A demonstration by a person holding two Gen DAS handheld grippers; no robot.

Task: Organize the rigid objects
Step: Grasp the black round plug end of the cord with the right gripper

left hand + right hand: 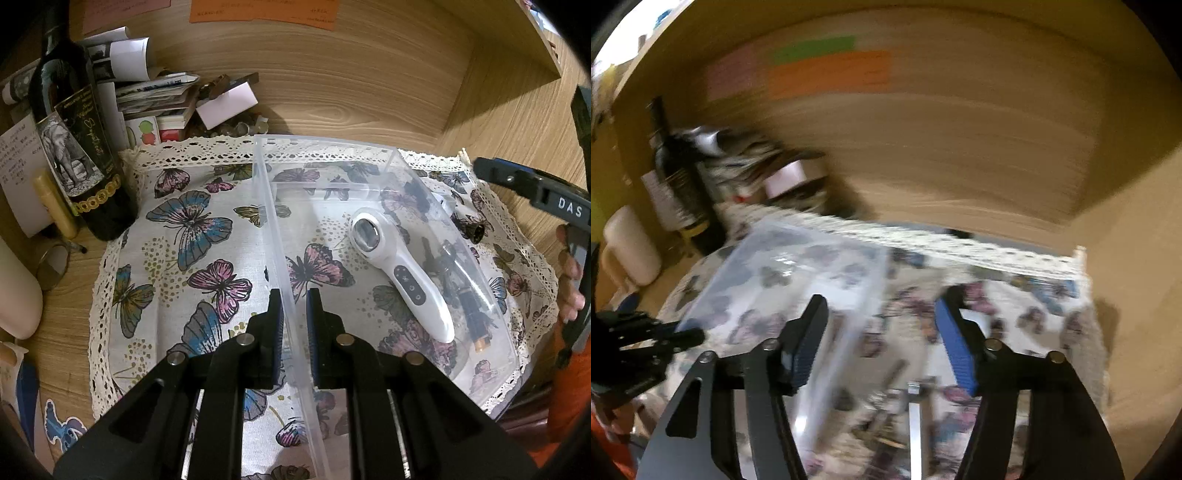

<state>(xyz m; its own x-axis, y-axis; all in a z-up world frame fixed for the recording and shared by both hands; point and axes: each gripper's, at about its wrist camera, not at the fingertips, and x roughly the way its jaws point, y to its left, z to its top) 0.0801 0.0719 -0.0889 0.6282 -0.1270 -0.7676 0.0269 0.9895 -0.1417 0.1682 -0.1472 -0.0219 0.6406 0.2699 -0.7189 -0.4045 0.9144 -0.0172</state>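
Note:
A clear plastic bin (325, 147) stands on a butterfly-print cloth (192, 236). Inside it lie a white handheld device (402, 273) with a round lens head and a dark pen-like item (469, 306). My left gripper (293, 301) is shut on the bin's left wall, one finger on each side. My right gripper (881, 325) is open and empty above the cloth, right of the bin (798, 273); that view is blurred. A silver metal strip (915, 417) lies on the cloth between its fingers. The right gripper also shows at the right edge of the left wrist view (535, 188).
A dark wine bottle (81, 147) stands at the cloth's left edge beside a yellow tube (55, 206). Stacked papers and boxes (162, 99) sit behind. A white mug (628, 243) stands at the left. Wooden walls close the back and right.

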